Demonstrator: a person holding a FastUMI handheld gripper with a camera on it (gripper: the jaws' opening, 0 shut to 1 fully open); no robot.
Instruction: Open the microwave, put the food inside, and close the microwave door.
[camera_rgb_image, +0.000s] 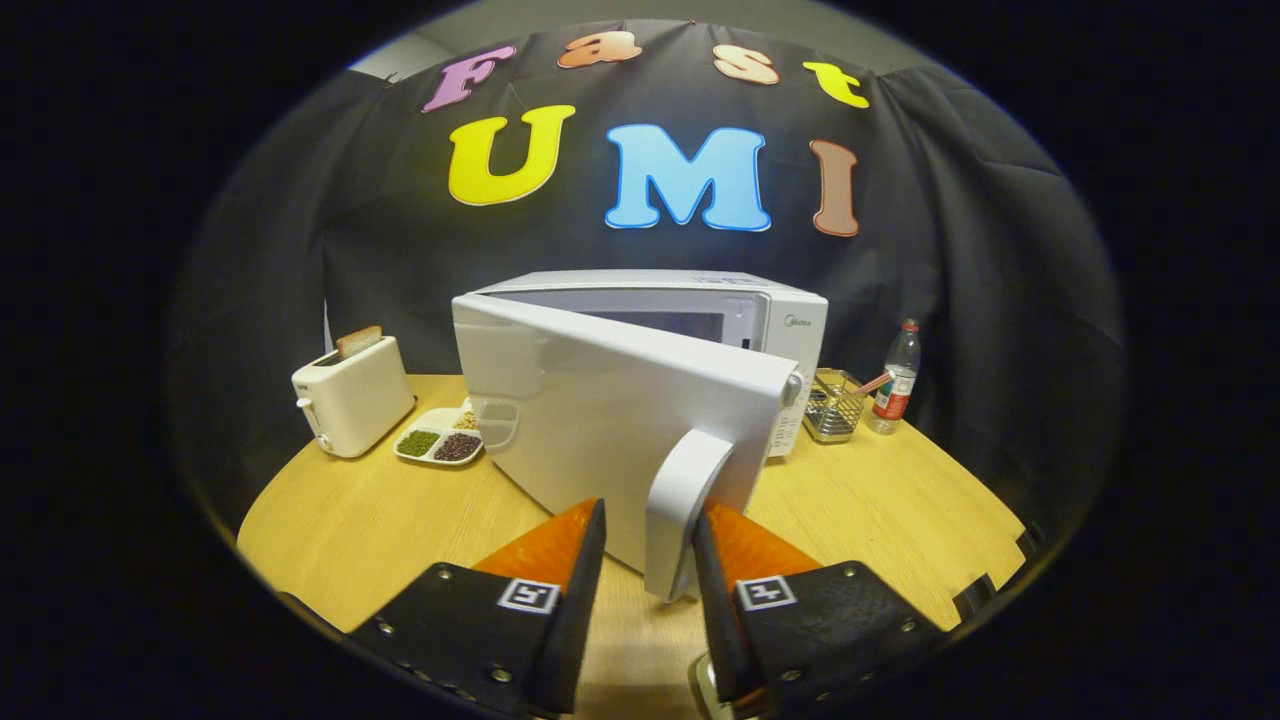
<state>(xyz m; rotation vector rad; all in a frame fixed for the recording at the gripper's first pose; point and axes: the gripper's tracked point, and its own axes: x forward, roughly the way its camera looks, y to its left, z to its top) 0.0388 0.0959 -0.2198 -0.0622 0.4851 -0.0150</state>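
Door (600, 420) of the microwave (740, 320) stands partly swung out, its upright handle (680, 510) between the fingers of the gripper (650, 560). The right finger seems to touch; the left shows a gap, so the grip looks loose. Rigid, smooth, hinged: hold the handle mid-height. Toaster (352, 405) and sectioned dish (440, 440) sit beyond on the table (880, 510).

tongs (648, 520), square tag markers, silver screws

A round, pale wood-grain counter (880, 520) stands before a wall of creased black cloth (980, 260). Above the cloth shows a strip of grey ceiling. Light falls warm on the wood.
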